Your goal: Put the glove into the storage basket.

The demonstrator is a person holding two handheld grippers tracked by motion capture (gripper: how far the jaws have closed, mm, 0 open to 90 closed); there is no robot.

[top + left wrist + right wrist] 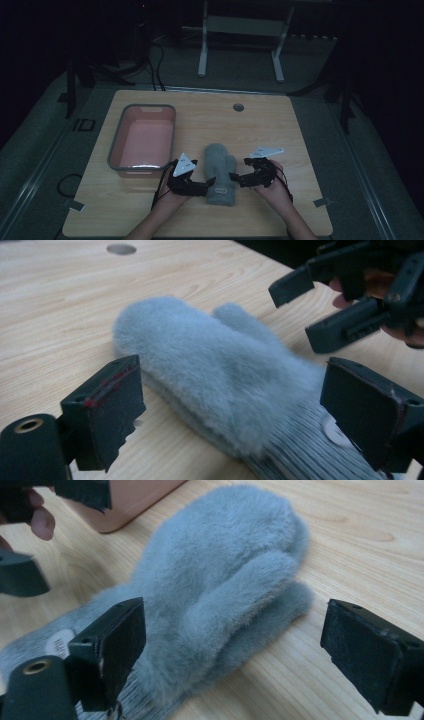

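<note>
A grey fluffy mitten (220,170) lies flat on the wooden table (290,135), knit cuff toward the person and thumb on its right side. My left gripper (204,188) sits at the cuff's left side, jaws open. In the left gripper view (235,390) the cuff and its round label lie between the pads, which stand apart from it. My right gripper (240,179) is at the mitten's right by the thumb, open. In the right gripper view (235,630) the thumb and palm lie between its wide-apart pads.
A pink tub (118,137) with a grey rim stands to the left of the mitten, close behind the left hand. A round cable hole (238,107) sits near the table's far edge. White stand legs (202,50) rise beyond the table.
</note>
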